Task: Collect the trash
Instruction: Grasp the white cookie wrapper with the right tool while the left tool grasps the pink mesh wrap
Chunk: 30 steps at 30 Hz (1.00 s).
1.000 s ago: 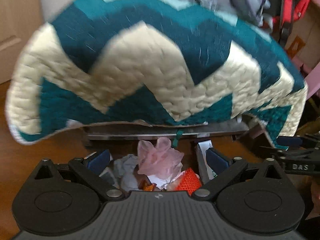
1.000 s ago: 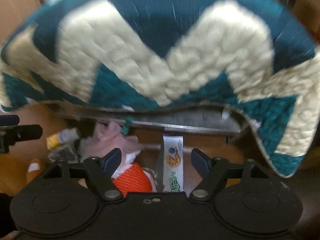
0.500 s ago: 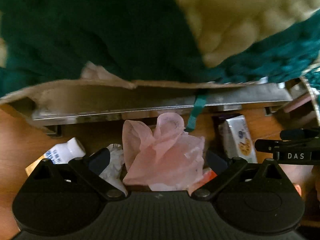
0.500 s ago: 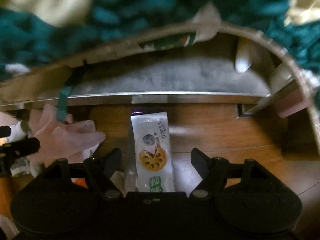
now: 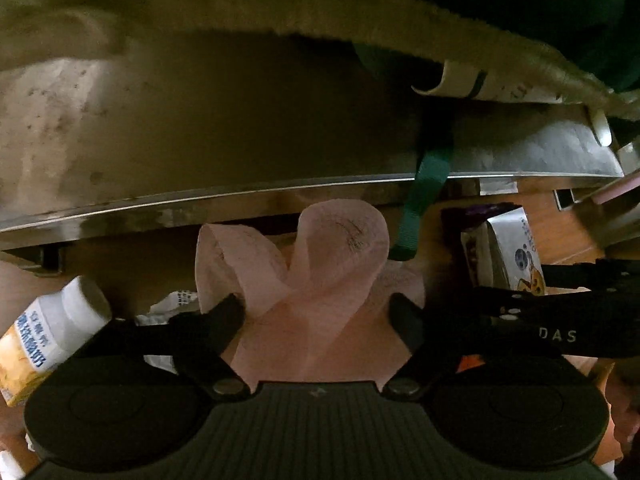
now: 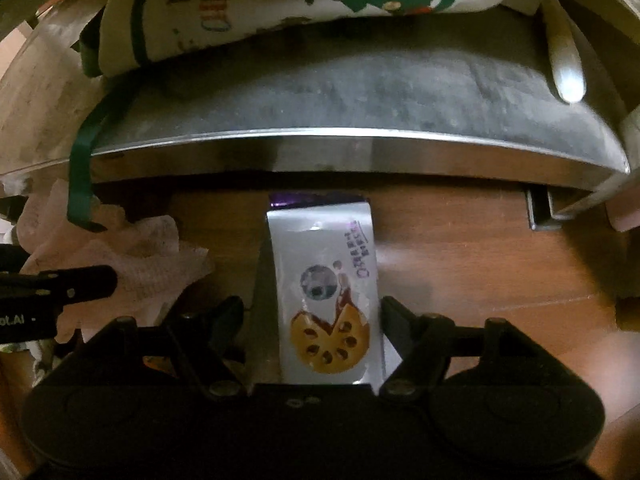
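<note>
A crumpled pink tissue (image 5: 304, 280) lies on the wooden floor under a low metal frame. My left gripper (image 5: 318, 312) is open with its fingers on either side of the tissue. A silver snack packet (image 6: 328, 296) with a lotus-root picture lies flat on the floor. My right gripper (image 6: 312, 314) is open and straddles the packet. The packet also shows in the left wrist view (image 5: 508, 252), beside the right gripper's finger (image 5: 560, 316). The pink tissue shows at the left of the right wrist view (image 6: 132, 252).
A white pill bottle (image 5: 44, 336) lies at the left. A metal frame rail (image 6: 340, 152) crosses just ahead, with a green strap (image 5: 424, 208) hanging down. A printed cloth bag (image 6: 280, 4) sits above the frame. More scraps lie under the left gripper.
Both grippers have moved forward and down under the quilt's edge, close to the floor. The quilt has left view; the tissue and the packet now lie between the fingers.
</note>
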Motion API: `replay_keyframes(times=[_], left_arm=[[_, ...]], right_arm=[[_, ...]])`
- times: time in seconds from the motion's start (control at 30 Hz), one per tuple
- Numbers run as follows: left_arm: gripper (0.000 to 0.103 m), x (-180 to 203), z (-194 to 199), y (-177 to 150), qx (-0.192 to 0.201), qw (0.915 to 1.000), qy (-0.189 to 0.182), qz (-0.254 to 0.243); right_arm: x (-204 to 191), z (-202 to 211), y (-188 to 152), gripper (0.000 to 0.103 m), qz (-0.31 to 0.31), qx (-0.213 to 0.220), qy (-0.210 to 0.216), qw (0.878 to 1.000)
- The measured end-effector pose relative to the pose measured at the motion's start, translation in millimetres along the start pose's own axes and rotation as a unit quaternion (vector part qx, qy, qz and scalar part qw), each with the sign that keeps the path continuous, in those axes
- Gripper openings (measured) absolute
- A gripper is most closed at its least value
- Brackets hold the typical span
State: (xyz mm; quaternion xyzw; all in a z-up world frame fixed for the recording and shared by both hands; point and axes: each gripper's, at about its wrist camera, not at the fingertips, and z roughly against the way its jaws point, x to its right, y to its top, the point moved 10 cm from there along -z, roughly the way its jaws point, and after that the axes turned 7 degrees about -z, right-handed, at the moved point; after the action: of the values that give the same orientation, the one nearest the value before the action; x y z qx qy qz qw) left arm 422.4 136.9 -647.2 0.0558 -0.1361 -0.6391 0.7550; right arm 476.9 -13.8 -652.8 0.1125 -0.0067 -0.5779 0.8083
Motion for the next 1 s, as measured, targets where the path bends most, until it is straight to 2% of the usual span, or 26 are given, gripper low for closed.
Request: replay_keyframes(times=[0.2,0.23,0.27,0.4,0.47,0.67,1.0], left_arm=[[0.049,0.8,-2.2,-0.1,-0.001,0.9999,-0.012,0.002],[0.046,1.4,-1.9,-0.3,0.000,0.9999,-0.013,0.001],[0.044,1.0,-0.8,-0.8,0.000,0.9999,-0.012,-0.001],[0.034,1.6,4.1,-1.9,0.002,0.9998,-0.018,-0.006],[0.033,-0.3,7.3,-2.4,0.002,0.9998,-0.019,-0.006],[0.022,-9.4,21.8,-0.9,0.000,0.9997,-0.024,0.003],[0.015,-24.8,96.0,-20.4,-0.006,0.9997,-0.019,0.017]], right_arm=[[-3.6,-5.1,2.6,0.069,0.011,0.004,0.003,1.000],[-4.9,-6.5,1.4,0.056,0.015,0.005,0.001,1.000],[-6.0,-8.2,0.7,0.037,0.018,0.004,0.000,1.000],[-8.5,-10.9,2.4,0.038,0.025,0.001,-0.006,1.000],[-9.8,-7.3,1.6,0.036,0.034,0.005,-0.008,0.999],[-18.1,23.3,-7.1,0.033,0.063,-0.009,-0.019,0.998],[-30.4,136.5,-13.4,0.032,0.093,-0.001,-0.035,0.995]])
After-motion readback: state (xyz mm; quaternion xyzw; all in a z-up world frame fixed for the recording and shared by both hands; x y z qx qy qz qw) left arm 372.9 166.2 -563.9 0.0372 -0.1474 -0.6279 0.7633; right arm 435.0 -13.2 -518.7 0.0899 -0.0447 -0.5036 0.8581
